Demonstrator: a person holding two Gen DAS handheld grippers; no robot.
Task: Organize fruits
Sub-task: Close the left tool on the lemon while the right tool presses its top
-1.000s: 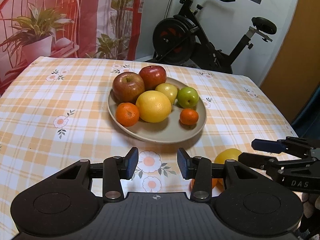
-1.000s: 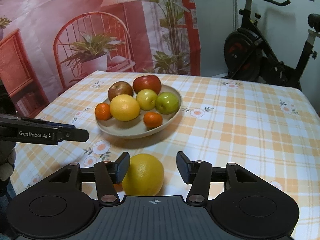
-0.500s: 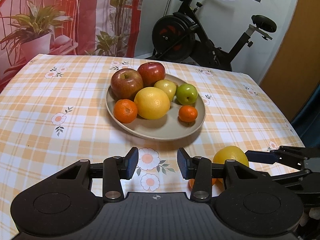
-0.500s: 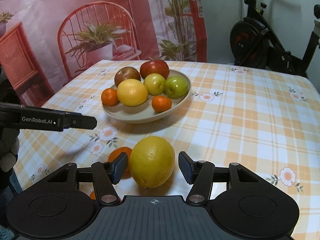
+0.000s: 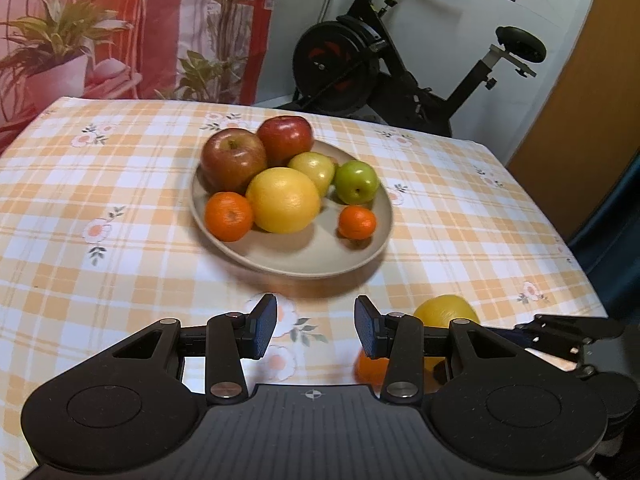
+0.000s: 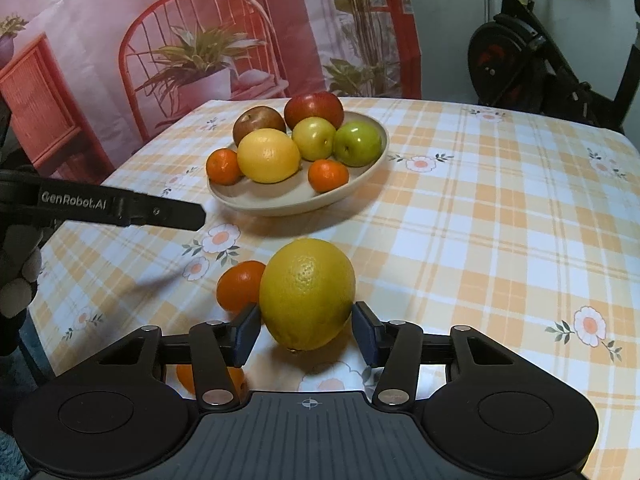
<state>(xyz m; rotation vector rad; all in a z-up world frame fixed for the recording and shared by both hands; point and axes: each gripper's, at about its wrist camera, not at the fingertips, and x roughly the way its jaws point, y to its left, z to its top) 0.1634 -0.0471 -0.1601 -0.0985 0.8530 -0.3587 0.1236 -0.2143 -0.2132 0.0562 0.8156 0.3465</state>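
A beige plate point(image 5: 320, 256) point(image 6: 360, 184) holds several fruits: two red apples, a yellow and a green apple, a large yellow citrus point(image 5: 283, 200) and two mandarins. A loose yellow citrus point(image 6: 307, 294) point(image 5: 446, 312) lies on the checked cloth in front of the plate. My right gripper point(image 6: 306, 334) is open, its pads on either side of this fruit, close to it. Two loose mandarins point(image 6: 240, 286) point(image 6: 210, 380) lie left of it. My left gripper point(image 5: 315, 330) is open and empty above the cloth, in front of the plate.
The left gripper's finger shows in the right wrist view point(image 6: 120, 208) at the left. The right gripper shows in the left wrist view point(image 5: 560, 336) at the right. An exercise bike point(image 5: 400, 64) stands behind the table. The table's edge runs along the right.
My right gripper has moved forward so that the loose yellow citrus now sits between its pads. My left gripper has shifted a little; the plate looks closer.
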